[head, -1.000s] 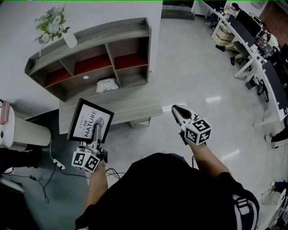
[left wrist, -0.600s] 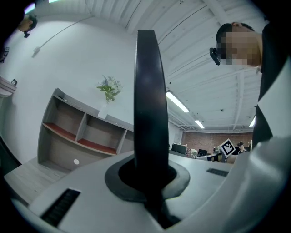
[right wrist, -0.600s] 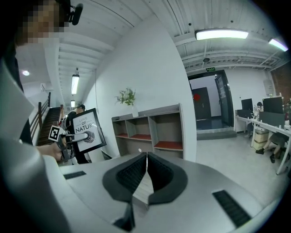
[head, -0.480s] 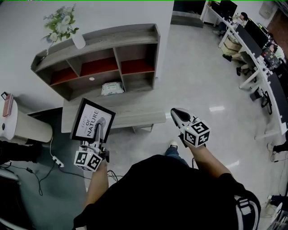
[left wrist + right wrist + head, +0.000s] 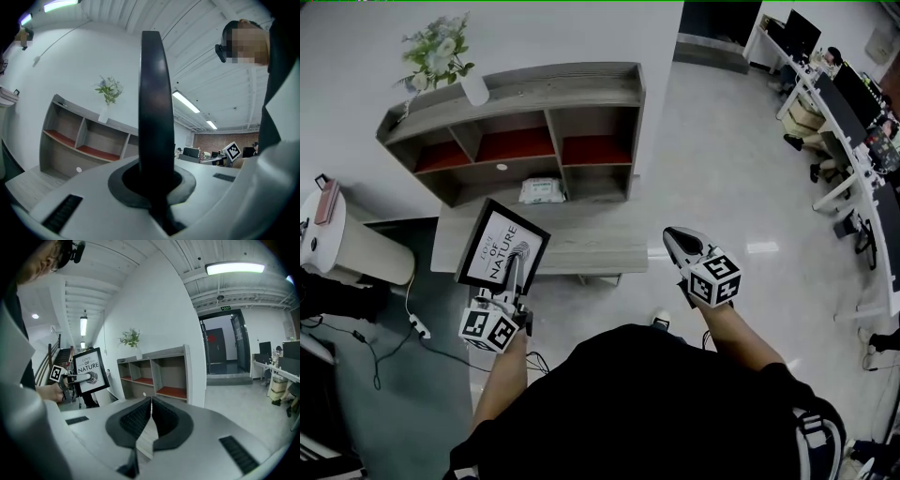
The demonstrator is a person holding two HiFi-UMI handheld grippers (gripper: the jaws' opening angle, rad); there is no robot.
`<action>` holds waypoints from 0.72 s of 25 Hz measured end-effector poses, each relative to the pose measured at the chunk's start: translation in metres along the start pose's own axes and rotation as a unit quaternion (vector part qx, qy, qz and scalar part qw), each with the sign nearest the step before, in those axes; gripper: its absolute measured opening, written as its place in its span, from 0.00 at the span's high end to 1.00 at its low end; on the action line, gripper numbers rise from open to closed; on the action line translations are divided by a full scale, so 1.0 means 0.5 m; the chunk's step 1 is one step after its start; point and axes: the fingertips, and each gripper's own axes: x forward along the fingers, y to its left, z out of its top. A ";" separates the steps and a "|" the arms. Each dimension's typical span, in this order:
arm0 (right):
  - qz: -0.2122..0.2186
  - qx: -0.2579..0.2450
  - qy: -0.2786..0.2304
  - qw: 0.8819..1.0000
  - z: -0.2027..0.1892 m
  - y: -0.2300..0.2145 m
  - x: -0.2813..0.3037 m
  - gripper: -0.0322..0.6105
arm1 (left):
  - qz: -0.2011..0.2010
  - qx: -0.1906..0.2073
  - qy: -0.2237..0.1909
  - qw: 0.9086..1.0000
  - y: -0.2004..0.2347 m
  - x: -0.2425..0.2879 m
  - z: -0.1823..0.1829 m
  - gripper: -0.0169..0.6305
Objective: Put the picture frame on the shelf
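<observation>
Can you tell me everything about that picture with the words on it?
The picture frame is a thin black rectangle around a white print reading LOVE OF NATURE, with a dark swirl. The left gripper pinches its lower edge and holds it upright in the air, slightly tilted, in front of the shelf, not on it yet.

A white wall (image 5: 347,66) stands behind a grey shelf (image 5: 534,86) with red boards inside. The floor (image 5: 722,159) is pale and shiny. Long desks (image 5: 847,127) with screens stand at the right. A tube lamp (image 5: 234,268) shines on the ceiling.
</observation>
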 end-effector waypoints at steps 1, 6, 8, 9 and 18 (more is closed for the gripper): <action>0.002 -0.001 0.000 1.000 0.001 -0.008 0.003 0.93 | 0.001 0.001 0.001 1.000 -0.003 0.006 -0.001 0.93; 0.007 -0.005 0.001 1.000 -0.005 -0.039 0.009 0.93 | 0.014 -0.009 -0.002 1.000 -0.008 0.028 -0.016 0.93; 0.009 0.000 0.001 1.000 -0.010 -0.052 0.011 0.93 | 0.019 -0.012 -0.004 1.000 -0.013 0.038 -0.021 0.93; 0.012 0.002 0.002 1.000 -0.012 -0.058 0.013 0.93 | 0.022 -0.012 -0.003 1.000 -0.017 0.043 -0.024 0.93; 0.028 0.006 -0.003 1.000 -0.015 -0.117 0.024 0.93 | 0.041 -0.006 0.002 0.999 -0.058 0.080 -0.032 0.93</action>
